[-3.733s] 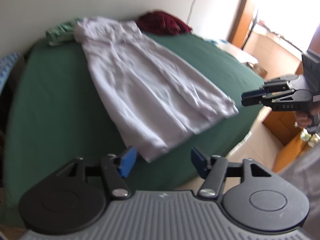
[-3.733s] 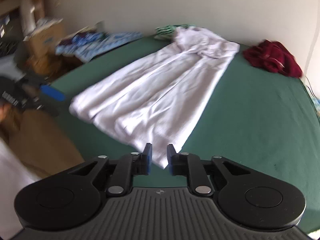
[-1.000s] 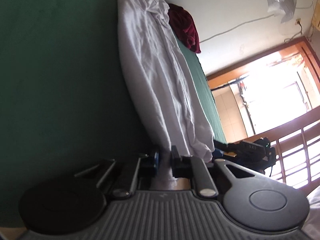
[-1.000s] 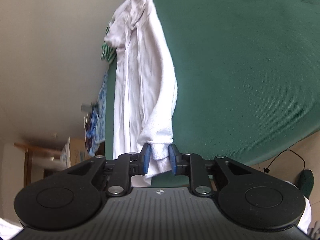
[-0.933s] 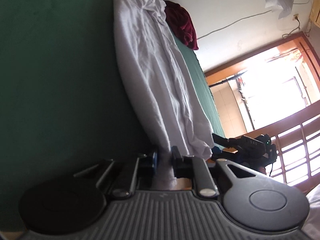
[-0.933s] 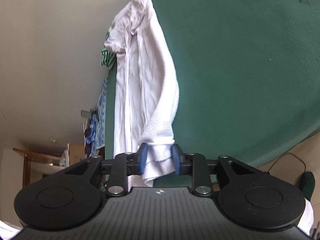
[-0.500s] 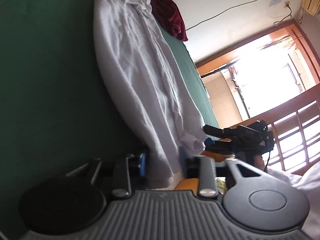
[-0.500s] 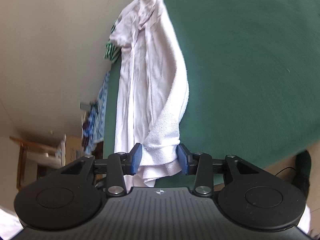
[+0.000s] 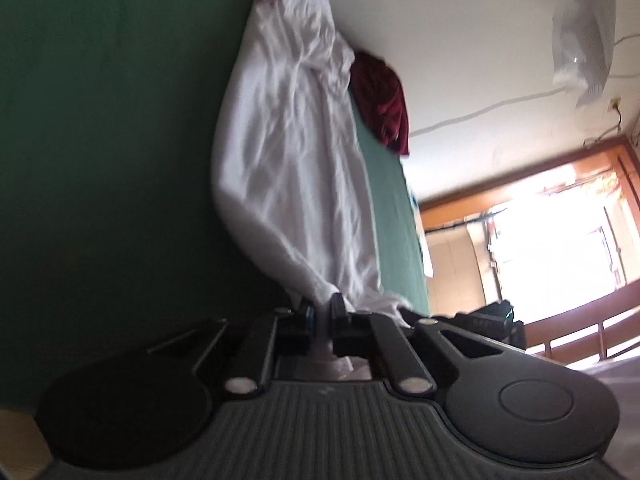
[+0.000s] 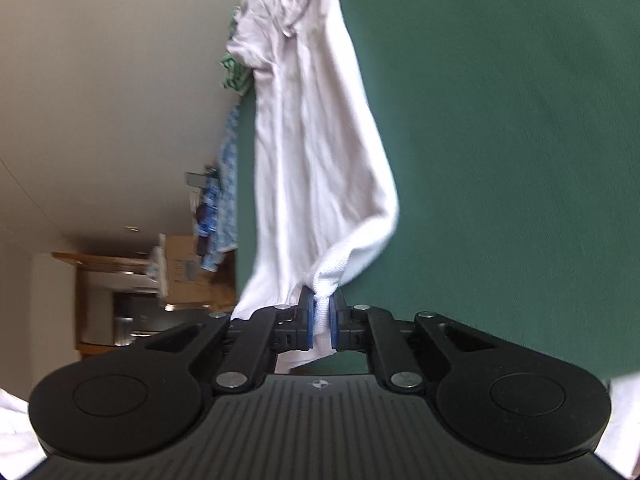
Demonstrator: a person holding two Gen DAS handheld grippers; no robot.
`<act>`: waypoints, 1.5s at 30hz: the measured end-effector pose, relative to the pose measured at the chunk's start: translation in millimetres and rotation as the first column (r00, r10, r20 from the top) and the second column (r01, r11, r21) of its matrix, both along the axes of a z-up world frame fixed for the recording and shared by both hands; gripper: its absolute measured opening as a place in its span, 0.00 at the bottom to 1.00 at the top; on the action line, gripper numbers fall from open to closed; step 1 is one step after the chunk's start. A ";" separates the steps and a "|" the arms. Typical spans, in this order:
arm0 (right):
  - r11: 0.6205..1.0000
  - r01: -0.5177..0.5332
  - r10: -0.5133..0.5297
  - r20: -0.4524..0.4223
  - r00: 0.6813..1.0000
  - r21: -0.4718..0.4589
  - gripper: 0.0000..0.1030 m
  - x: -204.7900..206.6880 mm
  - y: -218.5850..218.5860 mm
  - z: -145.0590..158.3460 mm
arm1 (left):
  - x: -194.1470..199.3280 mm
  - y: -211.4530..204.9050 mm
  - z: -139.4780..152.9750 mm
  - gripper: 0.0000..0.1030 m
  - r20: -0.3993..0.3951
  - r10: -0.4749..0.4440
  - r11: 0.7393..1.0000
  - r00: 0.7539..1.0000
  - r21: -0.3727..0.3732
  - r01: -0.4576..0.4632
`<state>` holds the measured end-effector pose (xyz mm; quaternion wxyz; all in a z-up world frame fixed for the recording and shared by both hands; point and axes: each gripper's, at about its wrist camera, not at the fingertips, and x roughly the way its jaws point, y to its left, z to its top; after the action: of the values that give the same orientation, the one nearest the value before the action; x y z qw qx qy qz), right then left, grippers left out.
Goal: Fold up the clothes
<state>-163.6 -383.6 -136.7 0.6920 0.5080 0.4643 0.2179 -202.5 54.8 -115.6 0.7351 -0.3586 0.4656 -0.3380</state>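
Cloth is what I have between both sets of pads, and that is the point of this hold: a corner of the shirt's near hem in each gripper, so I can carry that whole edge as one line. My right gripper has just been closing, and its blue pads now pinch a bunched knot of ribbed hem, with a little tail of fabric hanging out below them. My left gripper has likewise just been closing and is drawn in tight on the other corner of the shirt; the pads are dim there, but white cloth clearly runs in between them. I grip at the corners rather than mid-hem, I judge, because the cloth between them then hangs straight and gives a clean crease when laid over.

Just past the pads the fabric lifts off the bed in a loose arch, while the rest of the shirt lies stretched lengthwise on the green cover towards the wall, collar end farthest away. That far end stays down to anchor the fold. Beyond it sit a dark red garment and a green striped one, set well aside, presumably so they keep clear of the folding
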 end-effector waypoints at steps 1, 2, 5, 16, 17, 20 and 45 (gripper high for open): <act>1.000 -0.004 0.004 0.011 1.000 0.013 0.07 5.1 -1.4 2.0 | 4.5 -0.7 6.2 0.03 0.014 0.021 1.000 1.000 -0.011 -0.021; 0.999 -0.006 0.005 0.025 1.000 0.036 0.07 10.9 -3.1 3.5 | 10.0 -1.8 11.8 0.03 0.026 0.042 0.999 0.999 -0.016 -0.042; 0.997 0.004 -0.008 0.044 0.999 0.083 0.08 32.4 -10.9 5.8 | 30.9 -9.0 23.8 0.03 0.053 0.093 0.996 0.994 -0.018 -0.092; 0.998 0.061 -0.062 0.055 0.997 0.020 0.15 116.6 -17.2 2.8 | 129.8 -32.2 7.5 0.04 0.061 0.095 0.992 0.994 0.083 -0.100; 0.997 0.076 -0.077 0.044 0.996 0.009 0.21 119.0 -16.2 -0.7 | 137.6 -31.0 1.4 0.04 0.043 0.096 0.992 0.994 0.083 -0.099; 0.992 0.125 -0.125 0.052 0.991 0.001 0.33 123.3 -14.5 -4.7 | 154.9 -26.9 -14.3 0.07 -0.014 0.085 0.993 0.996 0.081 -0.083; 0.762 0.179 0.086 0.372 0.924 -0.622 0.00 138.7 36.3 27.5 | 103.0 -36.6 3.5 0.25 0.288 -0.076 0.839 0.955 0.536 -0.095</act>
<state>-24.9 -347.3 -109.2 0.9055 0.1984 0.3550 0.1211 -99.5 18.2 -112.2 0.8695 -0.0827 0.4245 -0.2384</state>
